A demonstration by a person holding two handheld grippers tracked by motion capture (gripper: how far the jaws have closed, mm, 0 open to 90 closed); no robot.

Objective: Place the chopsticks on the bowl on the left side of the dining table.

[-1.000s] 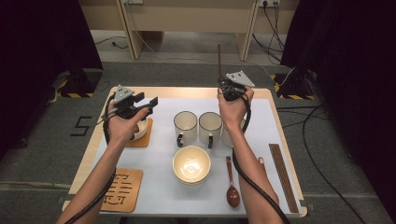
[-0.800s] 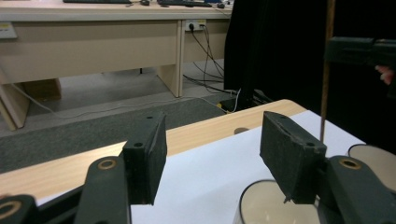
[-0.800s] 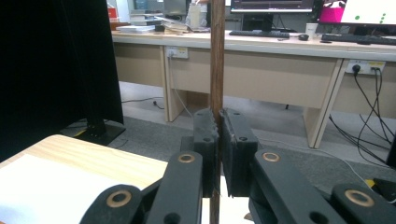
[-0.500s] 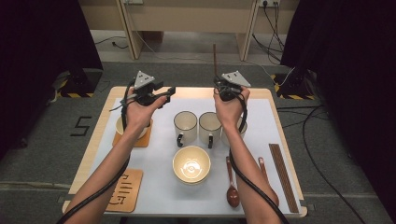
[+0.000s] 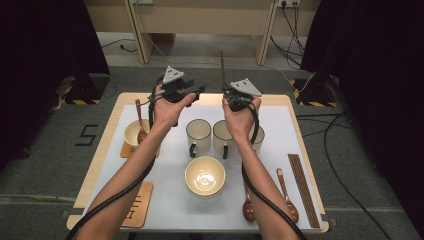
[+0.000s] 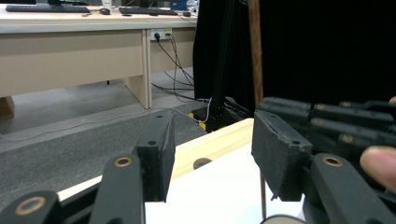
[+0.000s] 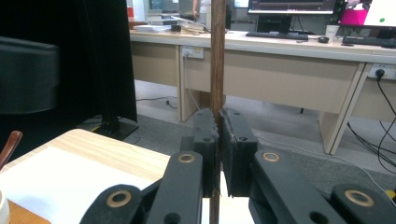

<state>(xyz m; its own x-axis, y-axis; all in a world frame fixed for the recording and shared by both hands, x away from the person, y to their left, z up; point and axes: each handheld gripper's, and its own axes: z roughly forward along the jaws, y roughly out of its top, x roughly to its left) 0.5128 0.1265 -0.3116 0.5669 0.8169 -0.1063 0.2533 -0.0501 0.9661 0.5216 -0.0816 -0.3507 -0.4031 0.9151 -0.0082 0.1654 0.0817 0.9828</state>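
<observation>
Two grippers were up over the far half of the table (image 5: 300,150), and the change since the earlier frames lay almost wholly with the left gripper (image 5: 192,94): a second before it had hung over the bowl with a spoon (image 5: 135,131) at the table's left edge, and it had since travelled rightward and a little higher, ending near the right gripper (image 5: 229,95). Its jaws had just been closing, yet in the left gripper view they stood clearly apart with nothing between the pads (image 6: 159,154), only bare table and floor beyond. The right gripper had kept its place, its jaws clamped on a single brown chopstick (image 7: 217,60) held upright above the two mugs (image 5: 199,134); in the high view the stick (image 5: 222,67) rose from the jaws against the floor. The rest was unchanged: the cream bowl (image 5: 205,175), two wooden spoons (image 5: 287,195), the other chopsticks (image 5: 302,187) along the right edge, and the coaster (image 5: 137,205) at the near left. The lower end of the held chopstick was hidden behind the jaws and hand, the right forearm covered part of one spoon and of a third cup, and the coaster's markings were too small to read.
</observation>
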